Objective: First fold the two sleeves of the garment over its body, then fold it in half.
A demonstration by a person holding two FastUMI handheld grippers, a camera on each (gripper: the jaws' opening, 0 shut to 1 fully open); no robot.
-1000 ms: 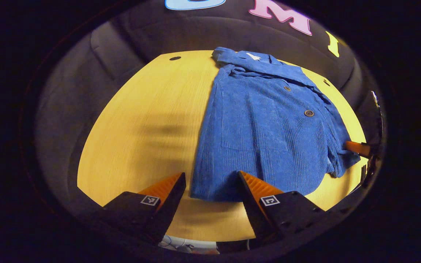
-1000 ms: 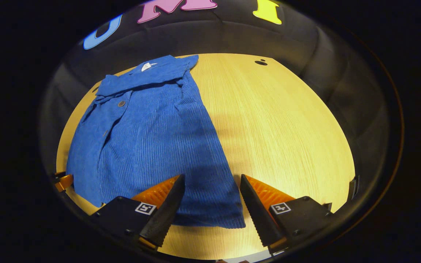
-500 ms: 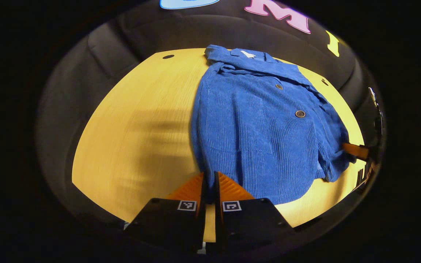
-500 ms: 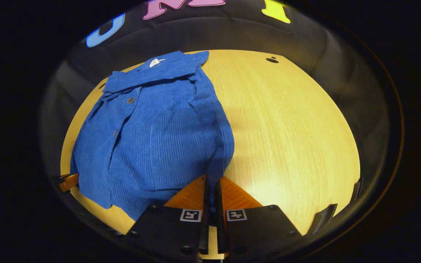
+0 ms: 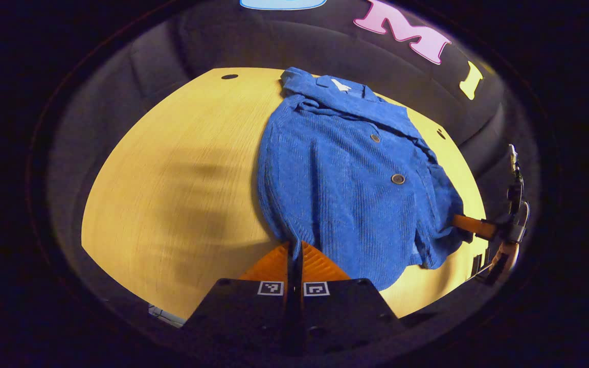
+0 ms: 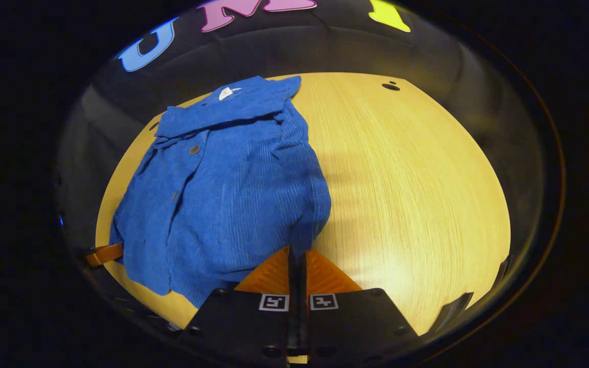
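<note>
In the left gripper view, the left tool [image 5: 295, 250] has its fingers pressed together on the near hem corner of the blue corduroy button-front garment [image 5: 345, 174], at the near edge of the pale yellow wooden surface [image 5: 172, 179]. In the right gripper view, the right tool [image 6: 297, 255] is likewise clamped on the other near hem corner. The cloth bunches and rises just beyond each pinch, so the hem seems lifted off the surface, though the fisheye makes that hard to judge. Farther off, the garment's body lies along the surface, with both sleeves folded onto it. Its collar sits by the far edge.
</note>
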